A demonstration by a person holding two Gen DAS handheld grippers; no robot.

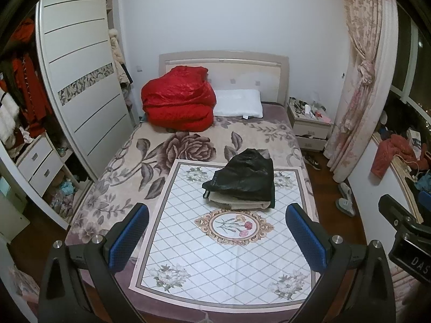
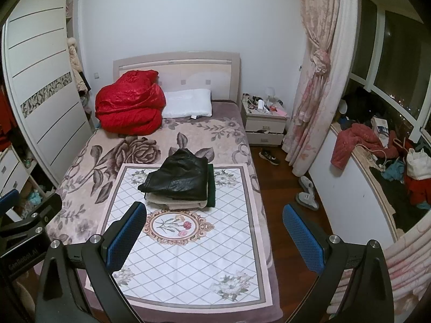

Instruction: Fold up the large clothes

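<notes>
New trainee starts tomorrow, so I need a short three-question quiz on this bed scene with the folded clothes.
1. True or false: both grippers are open and hold nothing.
2. What lies on top of the folded stack on the white cloth? A) black garment B) red quilt C) white pillow
3. Fill in: the red quilt sits beside the ____ at the headboard.

Key:
1. True: left gripper and right gripper are open.
2. A: black garment tops the stack on the white cloth.
3. pillow, next to the red quilt.

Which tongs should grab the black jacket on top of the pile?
Probably the left tongs: the black jacket lies almost straight ahead of them, while it sits off to the left of the right tongs. Both are open.
</notes>
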